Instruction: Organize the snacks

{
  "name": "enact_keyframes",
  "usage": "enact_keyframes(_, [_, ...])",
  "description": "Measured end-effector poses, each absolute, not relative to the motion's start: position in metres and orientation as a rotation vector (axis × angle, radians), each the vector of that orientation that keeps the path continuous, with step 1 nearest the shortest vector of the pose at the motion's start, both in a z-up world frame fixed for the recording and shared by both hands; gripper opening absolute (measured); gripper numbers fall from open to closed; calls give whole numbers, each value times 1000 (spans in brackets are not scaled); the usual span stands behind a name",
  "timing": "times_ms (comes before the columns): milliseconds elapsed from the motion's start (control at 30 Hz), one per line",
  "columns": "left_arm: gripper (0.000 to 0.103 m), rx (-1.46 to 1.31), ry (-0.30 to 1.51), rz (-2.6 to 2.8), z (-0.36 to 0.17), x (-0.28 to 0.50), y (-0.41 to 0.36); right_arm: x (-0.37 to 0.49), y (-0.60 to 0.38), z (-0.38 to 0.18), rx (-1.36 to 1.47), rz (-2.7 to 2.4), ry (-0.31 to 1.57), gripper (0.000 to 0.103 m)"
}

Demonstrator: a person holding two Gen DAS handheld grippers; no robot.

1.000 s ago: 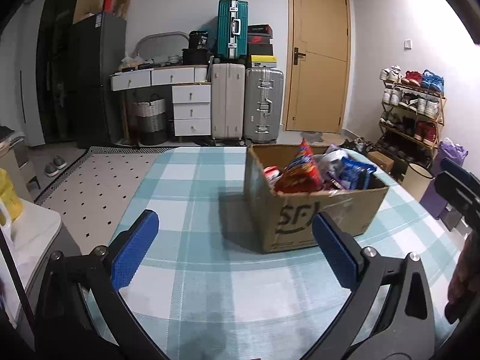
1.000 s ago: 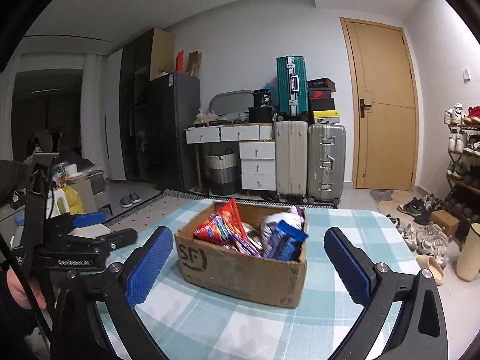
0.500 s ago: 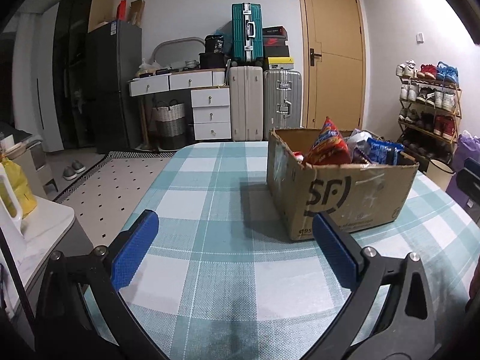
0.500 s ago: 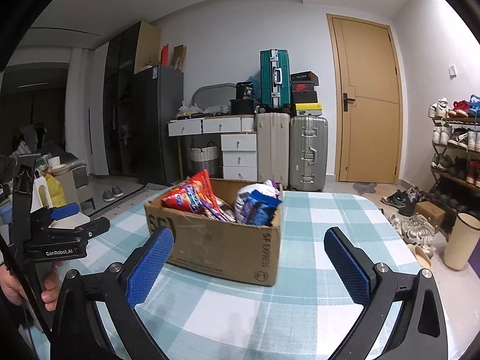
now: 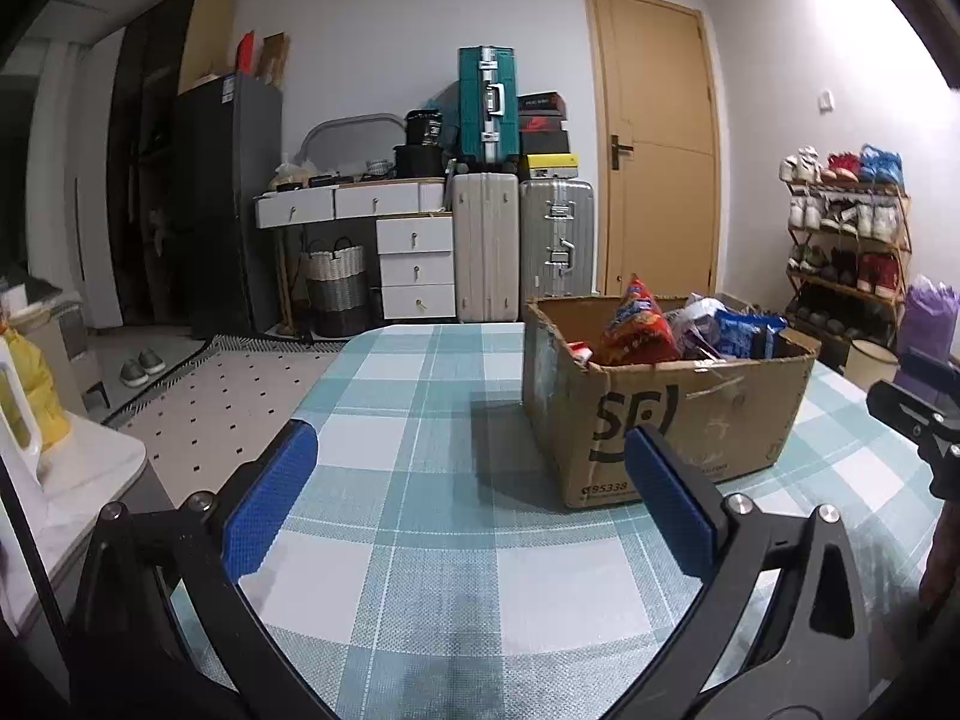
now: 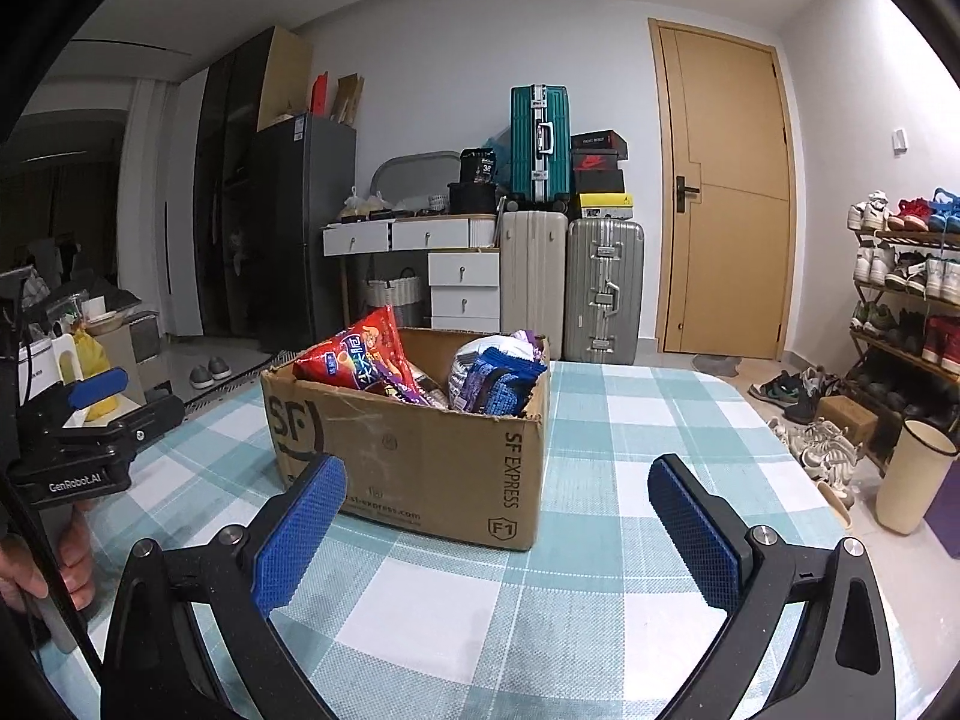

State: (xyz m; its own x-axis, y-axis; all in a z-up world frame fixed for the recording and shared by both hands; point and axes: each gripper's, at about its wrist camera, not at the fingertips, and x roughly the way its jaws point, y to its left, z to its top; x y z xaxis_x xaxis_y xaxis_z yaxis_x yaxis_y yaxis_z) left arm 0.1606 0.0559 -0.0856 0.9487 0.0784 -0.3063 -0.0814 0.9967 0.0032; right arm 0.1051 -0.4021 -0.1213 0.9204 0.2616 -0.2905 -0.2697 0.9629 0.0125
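My left wrist view looks forward between the spread fingers of the left gripper (image 5: pixel 471 501), low over the checked table (image 5: pixel 420 420); the cardboard box (image 5: pixel 690 420) sits ahead, just past the right-hand finger. My right wrist view looks the same way from the right gripper (image 6: pixel 495 519), with the box (image 6: pixel 420 450) ahead and towards the left-hand finger, fairly near. Both views share the box, the table, the suitcases (image 5: pixel 522 240) and the door (image 6: pixel 726 192). Each catches the other gripper at its edge.

Dim, even indoor light, sharp focus, strong fisheye bending at edges.
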Motion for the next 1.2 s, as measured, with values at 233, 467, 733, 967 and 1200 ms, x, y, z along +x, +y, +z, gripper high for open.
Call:
enact_keyframes(233, [102,-13,306,82,-83,156,56,104,-402,-122,-31,264,295,103])
enact_keyframes(467, [102,-12,306,82,-83,156,57,105,-403,-122,-30,264,295,103])
enact_keyframes(733, [102,-13,306,82,-83,156,57,105,-403,-122,-30,264,295,103])
enact_keyframes(967, [102,-12,306,82,-84,157,57,105,-403,-122,-31,264,295,103])
enact_keyframes(1200, [102,-12,305,82,-84,157,56,105,-403,-122,-31,264,295,103])
